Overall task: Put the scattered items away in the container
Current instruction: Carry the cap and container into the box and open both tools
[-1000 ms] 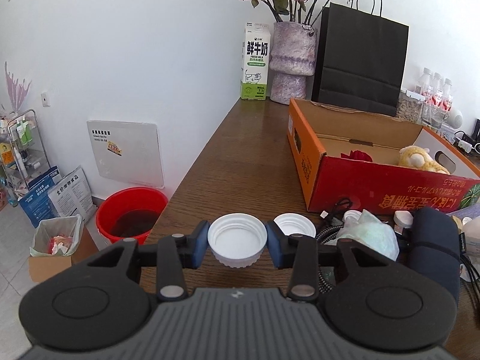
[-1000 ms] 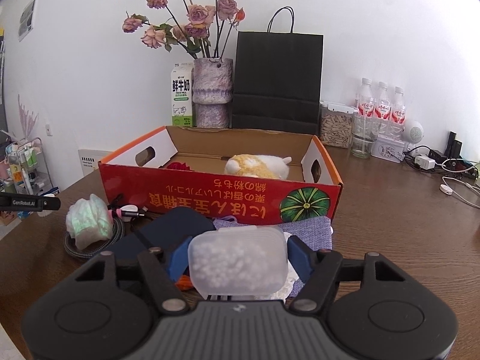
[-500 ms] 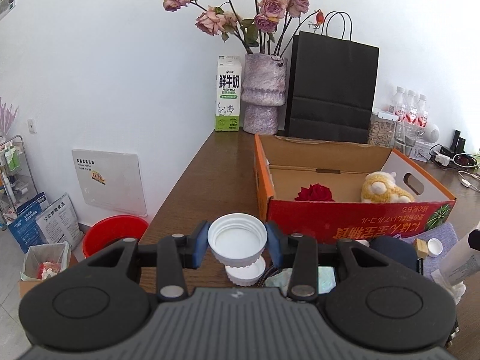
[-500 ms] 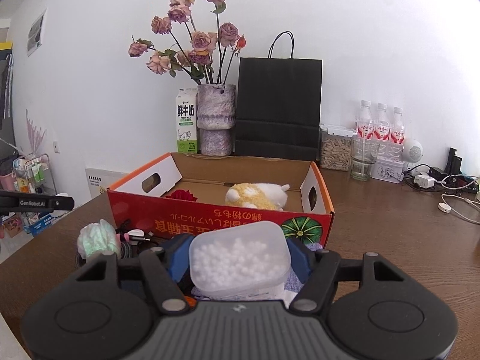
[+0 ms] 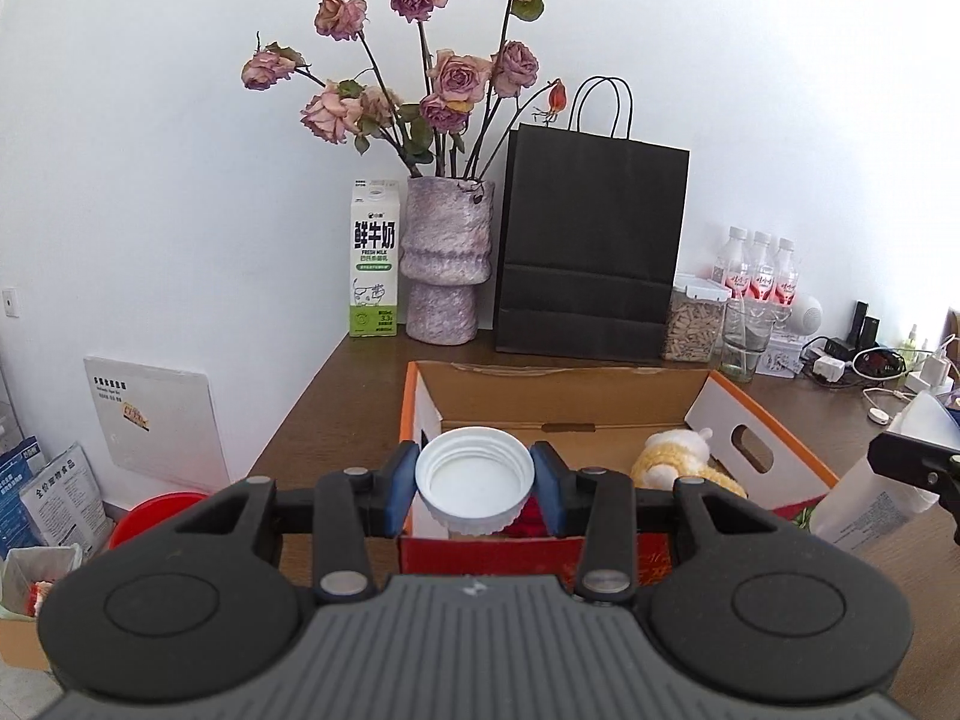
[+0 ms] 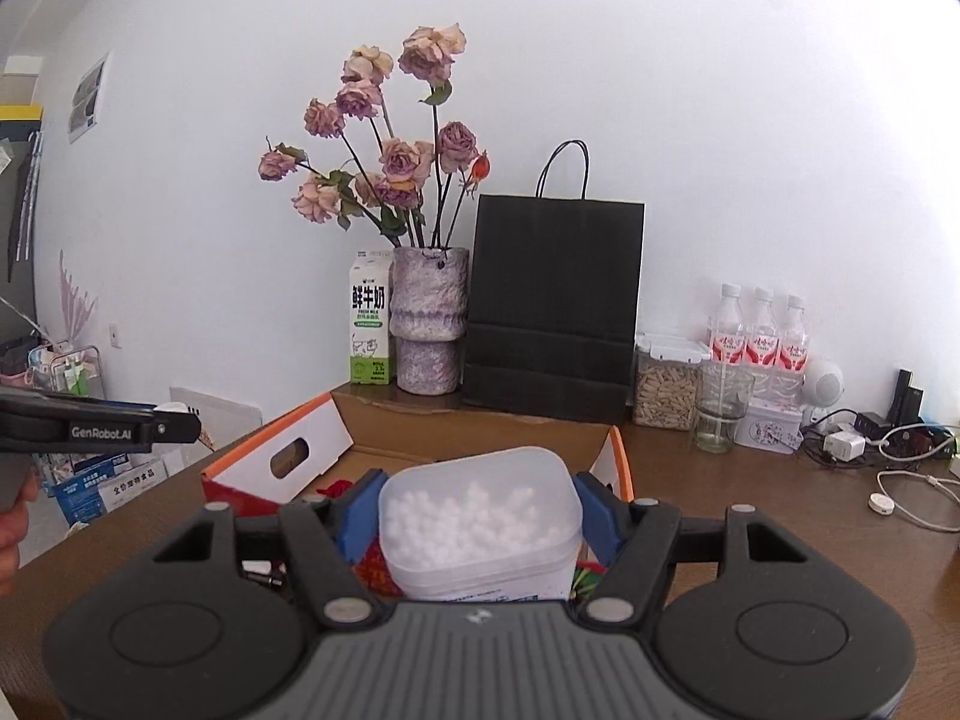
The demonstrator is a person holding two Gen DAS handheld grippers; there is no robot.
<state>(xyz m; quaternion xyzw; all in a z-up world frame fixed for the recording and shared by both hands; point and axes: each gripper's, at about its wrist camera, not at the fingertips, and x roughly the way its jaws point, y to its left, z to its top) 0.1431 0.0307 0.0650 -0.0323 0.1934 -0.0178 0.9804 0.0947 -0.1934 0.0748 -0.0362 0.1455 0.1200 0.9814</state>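
Both grippers point level-downward over the cardboard box point(image 5: 708, 396)

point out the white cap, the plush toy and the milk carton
white cap point(image 5: 474, 483), left wrist view, its hollow inside face
plush toy point(image 5: 675, 461), left wrist view, its yellow body
milk carton point(image 6: 368, 324), right wrist view, its printed front
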